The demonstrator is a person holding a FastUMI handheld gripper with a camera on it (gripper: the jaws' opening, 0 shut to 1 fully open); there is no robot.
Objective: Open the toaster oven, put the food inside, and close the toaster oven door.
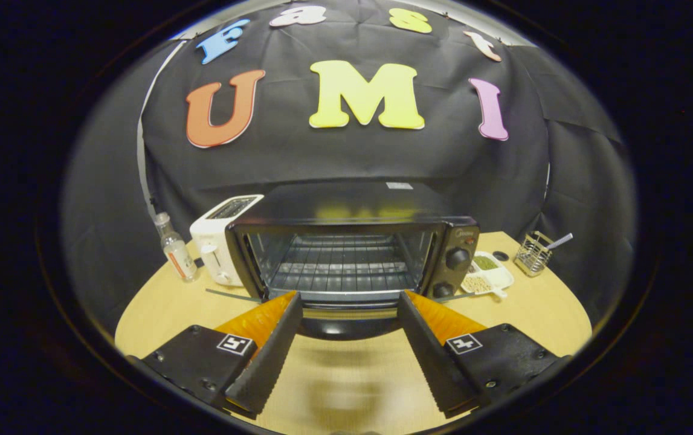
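Fingers of the gripper point(349, 296) stand wide apart with nothing held between them, each a flat wedge with a finely ribbed inner face, mounted on a blocky base that carries a small square marker. Between the tips, just ahead of them, lies the lowered door point(346, 323) of the toaster oven point(352, 241); its glossy dark panel hangs open toward the gripper, and its outer part is hard to make out where it blurs into the table. The oven is a boxy dark metal body with a smooth top that mirrors the wall behind. Its open cavity shows a wire rack point(340, 266) of thin parallel bars. Two round knobs point(458, 258) sit on its right-hand panel.

The wooden table point(159, 308) is round and pale, with a matte grain. Touching or just beside the oven's left side stands a white slot toaster point(219, 238), partly hidden by the oven. Left of that stands a clear plastic bottle point(176, 248). To the oven's right lies a white divided dish point(490, 275) holding small grainy contents, too small to identify, and farther right a wire mesh holder point(532, 254) with a utensil handle sticking out.
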